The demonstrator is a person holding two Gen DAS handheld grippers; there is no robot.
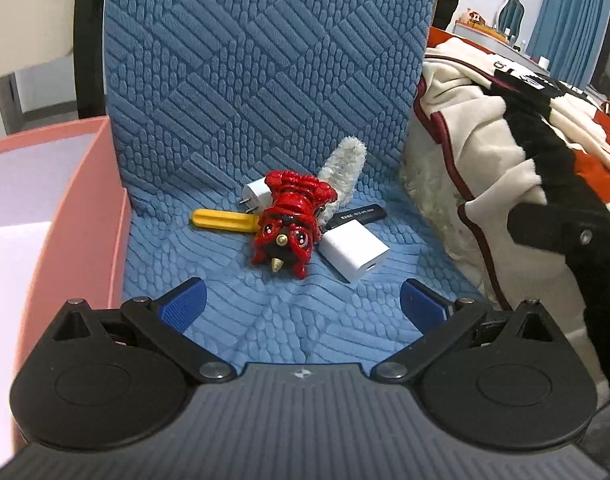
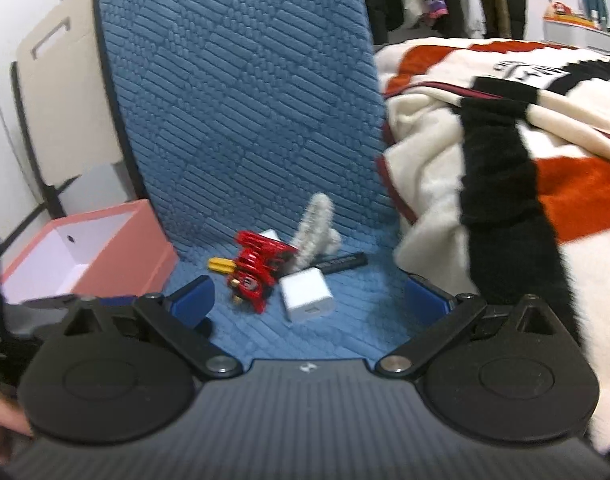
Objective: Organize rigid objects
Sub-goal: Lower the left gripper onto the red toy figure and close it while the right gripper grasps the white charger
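A small heap of objects lies on the blue quilted chair seat (image 1: pixel 233 320), close against the backrest: a red toy figurine (image 1: pixel 291 220) at the centre, a yellow key-shaped piece (image 1: pixel 221 220) to its left, a large white charger block (image 1: pixel 355 250) to its right, a smaller white plug (image 1: pixel 257 194) behind, a black stick (image 1: pixel 357 216) and a fuzzy white pipe-cleaner piece (image 1: pixel 345 168) leaning upward. The pink box (image 1: pixel 85 200) stands open just beside the chair on the left and is judged the likely destination. The left gripper (image 1: pixel 303 300) hovers before the heap, its blue fingers (image 1: pixel 183 304) spread wide and holding nothing. The right gripper (image 2: pixel 309 294) is likewise spread wide and empty, a little further back. A blanket (image 2: pixel 505 160) crowds the seat's right edge. The figurine appears hard, glossy and irregular, probably slippery and possibly brittle at its small gold studs; a hold across its broad body seems soundest. The charger block is smooth and rigid; its flat opposing faces offer a secure hold. The key piece and the stick lie low on soft fabric and would need fingers pressed down alongside.
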